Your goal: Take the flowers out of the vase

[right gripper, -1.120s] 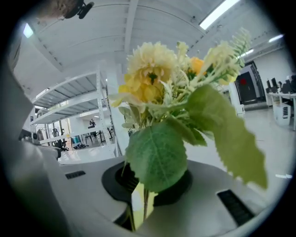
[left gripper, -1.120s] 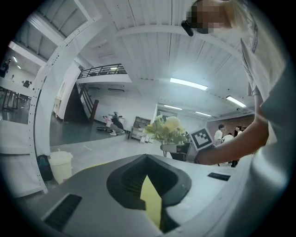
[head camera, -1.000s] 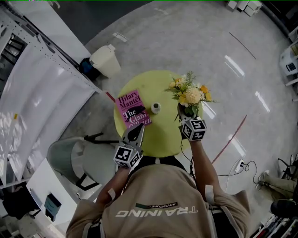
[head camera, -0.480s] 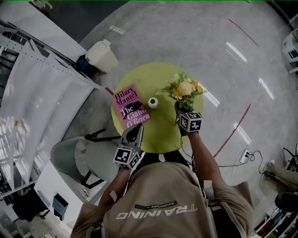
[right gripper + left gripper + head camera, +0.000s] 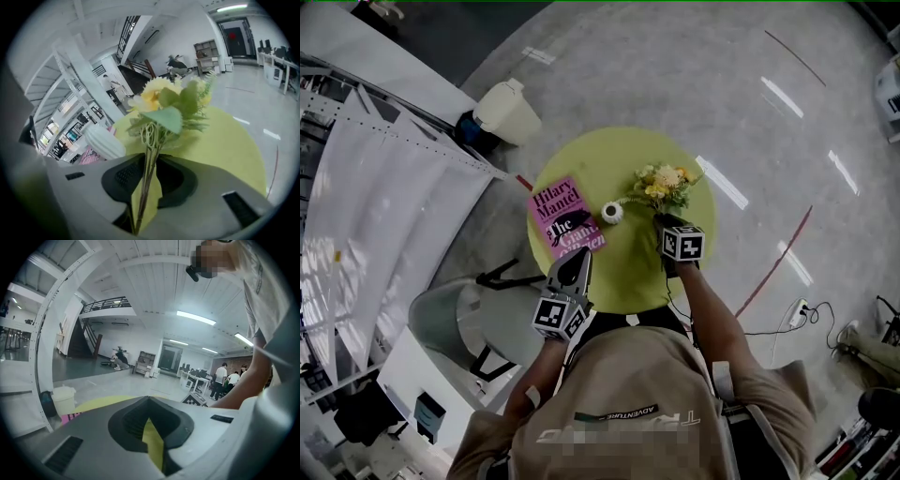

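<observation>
Flowers (image 5: 664, 186) brought down at the far right of the table (image 5: 609, 159), out of the vase (image 5: 612, 214).
Head view: the right gripper (image 5: 662, 219) has sunk with the yellow and cream bouquet, which now sits low over the round yellow-green top, just right of the small white vase. A pink book (image 5: 564, 217) to the left reads "Hilary Mantel"; the shirt (image 5: 616, 412) reads "ADVENTURE". The left gripper (image 5: 579, 261) hovers at the near edge. Left gripper view: its tips meet, with nothing held. Only the right gripper view shows the thin green stems standing in a narrow gap between the opening jaws, and the vase's ribbed side to the left.
</observation>
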Demonstrator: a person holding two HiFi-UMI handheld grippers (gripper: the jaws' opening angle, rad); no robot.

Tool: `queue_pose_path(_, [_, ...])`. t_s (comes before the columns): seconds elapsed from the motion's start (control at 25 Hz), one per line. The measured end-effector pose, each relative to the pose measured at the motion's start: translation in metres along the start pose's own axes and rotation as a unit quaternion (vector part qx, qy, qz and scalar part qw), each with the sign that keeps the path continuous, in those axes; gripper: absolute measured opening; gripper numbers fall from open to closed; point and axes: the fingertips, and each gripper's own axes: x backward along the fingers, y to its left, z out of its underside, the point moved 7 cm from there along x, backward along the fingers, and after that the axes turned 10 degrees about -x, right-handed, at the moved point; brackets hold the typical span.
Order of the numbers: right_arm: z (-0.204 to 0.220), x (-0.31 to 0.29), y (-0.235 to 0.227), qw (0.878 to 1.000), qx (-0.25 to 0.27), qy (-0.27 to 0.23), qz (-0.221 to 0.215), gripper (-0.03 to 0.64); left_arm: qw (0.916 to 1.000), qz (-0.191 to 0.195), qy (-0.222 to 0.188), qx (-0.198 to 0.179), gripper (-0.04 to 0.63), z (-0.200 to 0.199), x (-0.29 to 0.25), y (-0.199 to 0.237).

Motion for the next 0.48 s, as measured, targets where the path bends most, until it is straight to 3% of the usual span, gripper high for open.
queue_pose_path(0.16, [0.0052, -0.0071, 0.0013, 1.0, 0.02, 0.017, 0.007, 0.16, 1.0, 0.003, 0.002, 0.001, 0.002, 0.0009, -0.0041, 0.002])
queue_pose_path(0.48, [0.0078, 0.0002, 0.0042, 0.995, 0.066, 0.011, 0.074, 0.189, 1.0, 0.008, 0.003, 0.003, 0.002, 0.0048, -0.0014, 0.0029])
